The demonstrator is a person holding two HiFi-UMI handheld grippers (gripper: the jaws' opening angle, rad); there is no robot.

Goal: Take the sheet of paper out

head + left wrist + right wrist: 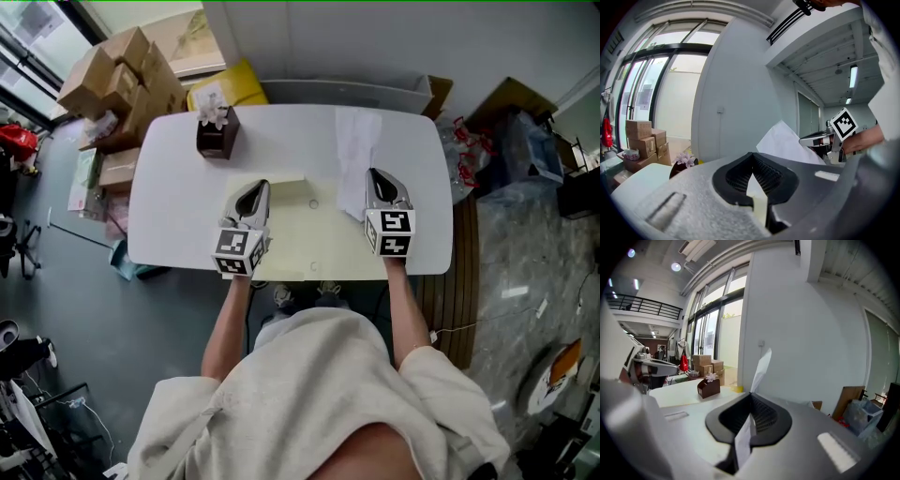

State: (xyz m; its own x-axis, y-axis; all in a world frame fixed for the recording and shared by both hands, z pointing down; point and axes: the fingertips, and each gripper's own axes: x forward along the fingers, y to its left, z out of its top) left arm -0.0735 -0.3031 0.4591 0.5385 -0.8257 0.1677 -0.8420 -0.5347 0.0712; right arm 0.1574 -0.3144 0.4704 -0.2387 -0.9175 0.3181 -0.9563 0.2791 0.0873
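Observation:
A pale yellow envelope (pixel 300 234) lies flat on the white table (pixel 169 187) in front of the person. My left gripper (pixel 255 185) is shut on the envelope's left edge; in the left gripper view a strip of the yellow envelope (pixel 757 197) runs between the closed jaws (pixel 751 156). My right gripper (pixel 375 173) is shut on a white sheet of paper (pixel 356 150), which reaches away toward the table's far edge. In the right gripper view the sheet (pixel 761 366) rises upright out of the closed jaws (pixel 751 395). The left gripper view also shows the sheet (pixel 785 143) and the right gripper (pixel 818 139).
A brown box with a white flower (pixel 216 131) stands at the table's far left. Stacked cardboard boxes (pixel 122 84) and a yellow bag (pixel 230 89) sit beyond the table's left corner. Bags and clutter (pixel 516 141) lie on the floor at the right.

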